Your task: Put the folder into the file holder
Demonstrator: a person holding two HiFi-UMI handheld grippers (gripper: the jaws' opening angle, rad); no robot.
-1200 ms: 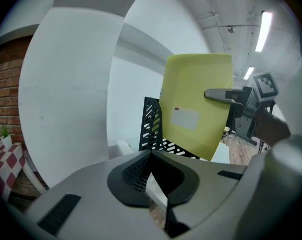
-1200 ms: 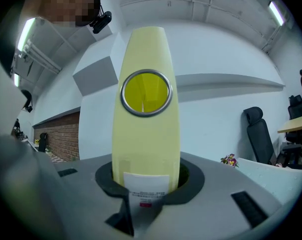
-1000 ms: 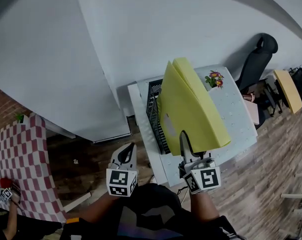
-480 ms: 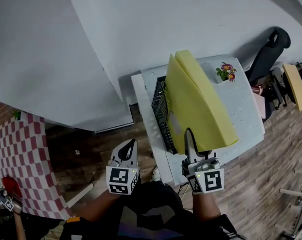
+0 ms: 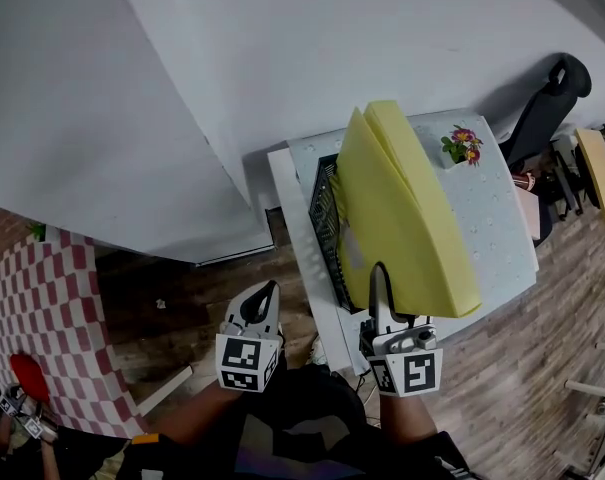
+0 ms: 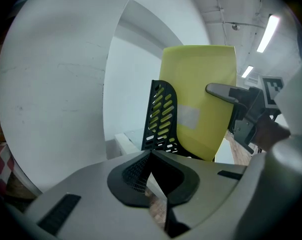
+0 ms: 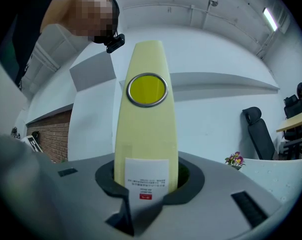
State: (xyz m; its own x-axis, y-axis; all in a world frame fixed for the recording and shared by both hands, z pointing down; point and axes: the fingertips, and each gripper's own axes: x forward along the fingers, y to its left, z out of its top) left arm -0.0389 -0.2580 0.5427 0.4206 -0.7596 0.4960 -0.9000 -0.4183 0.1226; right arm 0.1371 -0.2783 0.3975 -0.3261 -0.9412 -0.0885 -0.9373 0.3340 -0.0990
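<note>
The right gripper is clamping the spine of a yellow folder, which is standing on edge against the slotted wall of the black file holder on the white table, seemingly partly inside it. The left gripper is hanging closed and empty. The folder is likely handling stiff, light and slick, best gripped low on its spine, and is showing a white label and a metal-ringed finger hole there

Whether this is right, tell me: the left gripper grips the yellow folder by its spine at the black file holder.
No: the right gripper grips the yellow folder by its spine at the black file holder, as the right gripper view shows.
</note>
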